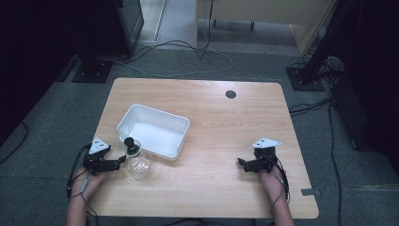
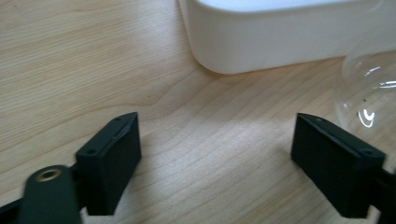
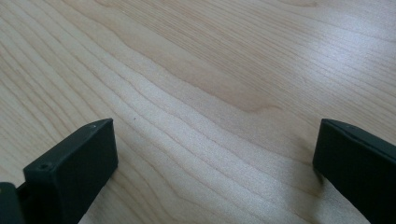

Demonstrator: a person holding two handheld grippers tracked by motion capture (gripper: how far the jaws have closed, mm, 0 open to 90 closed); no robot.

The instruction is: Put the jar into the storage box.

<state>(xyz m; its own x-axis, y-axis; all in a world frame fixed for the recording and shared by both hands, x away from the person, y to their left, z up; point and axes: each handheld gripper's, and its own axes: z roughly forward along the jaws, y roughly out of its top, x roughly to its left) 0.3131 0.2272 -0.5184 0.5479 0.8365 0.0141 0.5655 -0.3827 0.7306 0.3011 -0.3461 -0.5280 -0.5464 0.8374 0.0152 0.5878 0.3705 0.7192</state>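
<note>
— Left gripper (image 1: pixel 123 160) of mine sits with jaws spread wide, nothing between them. What's nearest?

— Beside the white plastic bin (image 1: pixel 153 130), at its near corner, stands the glass flask (image 1: pixel 139 163): just past my jaw tips, touching neither.

— Right gripper (image 1: pixel 241 163)?

— Also spread, empty, well apart from the bin.

— The flask's look?

— Clear round belly, neck upright, small black stopper (image 1: pixel 130 142) on top.

Clear glass flask (image 1: pixel 139 165), upright beside white bin (image 1: pixel 179 123)
</note>
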